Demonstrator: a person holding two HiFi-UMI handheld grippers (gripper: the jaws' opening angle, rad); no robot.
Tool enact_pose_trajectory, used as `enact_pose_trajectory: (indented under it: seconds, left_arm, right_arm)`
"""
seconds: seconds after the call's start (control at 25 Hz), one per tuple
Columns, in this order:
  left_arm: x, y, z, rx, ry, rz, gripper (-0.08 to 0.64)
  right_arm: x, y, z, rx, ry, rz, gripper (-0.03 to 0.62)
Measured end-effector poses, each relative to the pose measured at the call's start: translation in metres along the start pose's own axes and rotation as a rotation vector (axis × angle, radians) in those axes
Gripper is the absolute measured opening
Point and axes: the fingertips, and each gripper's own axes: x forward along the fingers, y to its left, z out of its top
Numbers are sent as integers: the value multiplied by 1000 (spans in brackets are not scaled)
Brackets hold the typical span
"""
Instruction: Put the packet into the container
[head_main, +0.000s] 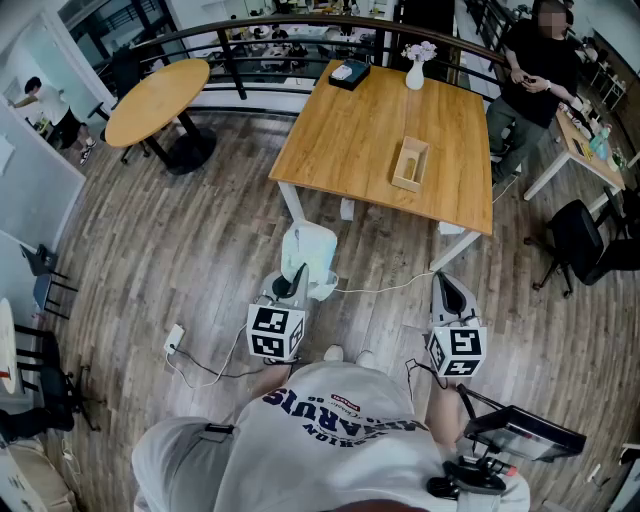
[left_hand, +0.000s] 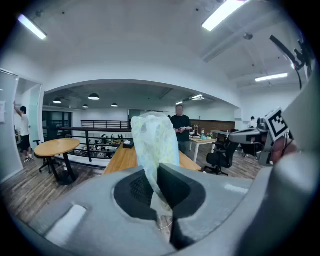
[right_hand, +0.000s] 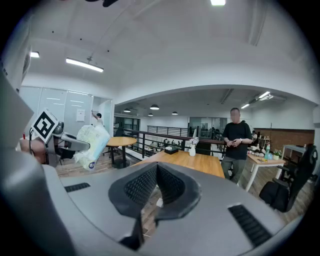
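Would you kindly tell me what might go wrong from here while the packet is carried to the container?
1. The left gripper pinches only a thin edge of the soft packet, so it may slip out.
2. A white cable lies on the floor before the table and might be tripped over.
3. The wooden container looks narrow; the bulky packet may catch on its rim.
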Motion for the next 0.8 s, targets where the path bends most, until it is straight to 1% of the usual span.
enact_pose_trajectory:
  seconds: [0.2,0.44,0.6,0.8]
  left_arm:
    - [-7,-15,5,13,-21,-4,8]
    - [-15,-9,-3,6,-15,18,8]
    - [-19,-5,-4,-2,-23,33,8]
    - [-16,-11,-1,-2,-33,30,8]
  right_arm:
    - [-10,-5,-2,13,-6,-4,9]
    - [-15,-4,-8,15,-6,1,9]
    - [-14,0,-5,32,-11,25,9]
    - [-11,-12,0,40,-22,-19,11]
